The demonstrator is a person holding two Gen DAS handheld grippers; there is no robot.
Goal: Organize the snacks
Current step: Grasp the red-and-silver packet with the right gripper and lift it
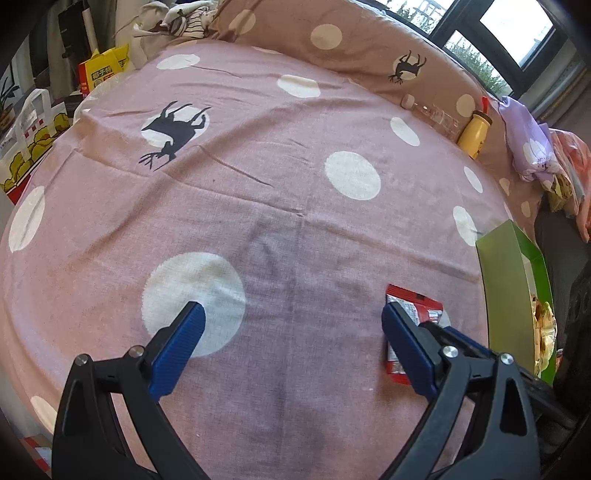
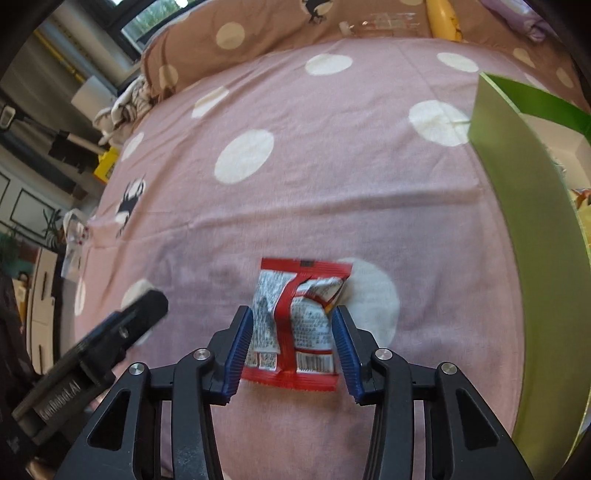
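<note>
A red and white snack packet lies on the pink dotted bedsheet, crumpled between the blue pads of my right gripper, which is shut on it. In the left wrist view the same packet shows just behind the right finger of my left gripper. That gripper stands wide open above the sheet with nothing between its fingers. One black finger of it shows at the left of the right wrist view. A green open box stands to the right of the packet.
The green box holds some yellow-wrapped snacks. At the far edge of the bed lie a yellow bottle, a clear plastic bottle and a brown dotted pillow. A yellow bag stands beyond the bed's left side.
</note>
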